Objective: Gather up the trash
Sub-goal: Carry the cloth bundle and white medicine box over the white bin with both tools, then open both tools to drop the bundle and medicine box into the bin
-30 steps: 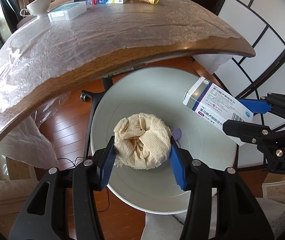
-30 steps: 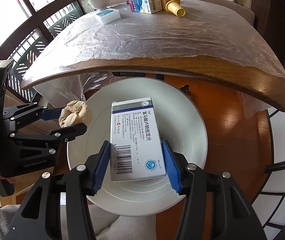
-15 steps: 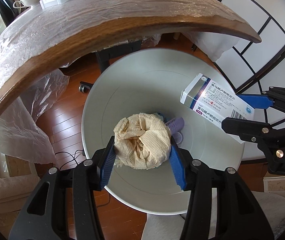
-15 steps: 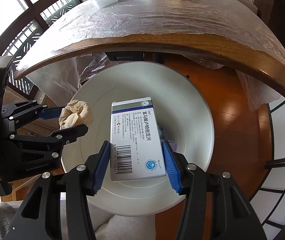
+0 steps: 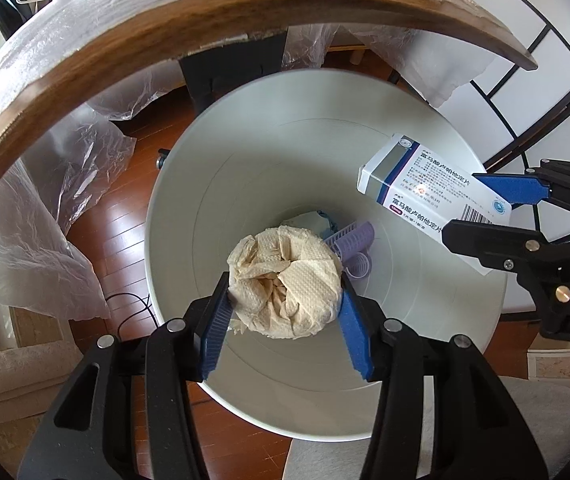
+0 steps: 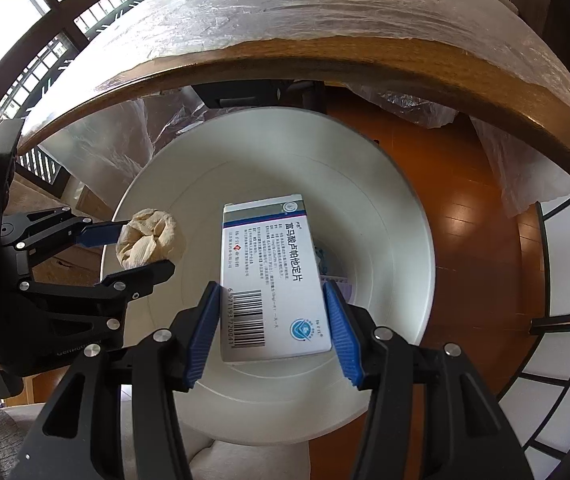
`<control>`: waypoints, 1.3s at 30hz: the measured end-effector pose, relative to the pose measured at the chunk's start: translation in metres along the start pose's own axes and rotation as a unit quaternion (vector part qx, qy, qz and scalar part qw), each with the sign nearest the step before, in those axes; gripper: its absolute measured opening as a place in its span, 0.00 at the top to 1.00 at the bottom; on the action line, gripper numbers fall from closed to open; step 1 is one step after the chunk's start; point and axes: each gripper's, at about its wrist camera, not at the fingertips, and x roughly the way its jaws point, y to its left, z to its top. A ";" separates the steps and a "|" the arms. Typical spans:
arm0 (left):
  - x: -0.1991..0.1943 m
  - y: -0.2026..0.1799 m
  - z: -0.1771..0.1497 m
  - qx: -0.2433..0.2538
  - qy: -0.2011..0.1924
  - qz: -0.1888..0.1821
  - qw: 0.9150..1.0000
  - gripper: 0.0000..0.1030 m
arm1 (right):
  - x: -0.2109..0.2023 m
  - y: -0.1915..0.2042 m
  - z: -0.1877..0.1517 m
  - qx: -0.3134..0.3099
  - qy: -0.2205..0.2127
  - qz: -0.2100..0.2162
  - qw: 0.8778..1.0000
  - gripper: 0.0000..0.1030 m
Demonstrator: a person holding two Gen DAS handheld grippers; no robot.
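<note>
Left tool (image 5: 285, 300) pinches a crumpled tissue (image 5: 285, 280); right tool (image 6: 271, 320) clamps a medicine box (image 6: 273, 280), both over the white bin (image 5: 253, 140) beside the table (image 6: 325, 56) edge.

A round white plastic bin (image 5: 245, 152) stands on the wooden floor (image 6: 473, 216) before the film-covered wooden desk's (image 6: 325, 56) near edge, with lilac ribbed hair rollers (image 5: 355, 240) in its bottom.

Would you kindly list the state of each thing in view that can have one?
Left claw: shut on the paper wad, above the bin.
Right claw: shut on the box, above the bin.
Bin: open, upright, holding purple curlers at the bottom.
Box: closed, undented.
Paper wad: crumpled.
</note>
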 end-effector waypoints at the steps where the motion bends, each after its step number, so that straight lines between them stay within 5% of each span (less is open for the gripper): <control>1: 0.001 0.001 0.000 -0.001 0.002 0.000 1.000 0.50 | 0.002 0.000 0.001 0.000 0.002 0.000 1.000 0.50; 37: 0.037 -0.005 0.007 0.006 0.044 0.009 0.999 0.49 | 0.032 -0.021 0.000 -0.003 0.051 -0.002 0.999 0.50; 39: 0.038 -0.006 0.007 0.013 0.049 0.010 0.999 0.30 | 0.030 -0.026 -0.001 0.002 0.046 -0.002 0.999 0.41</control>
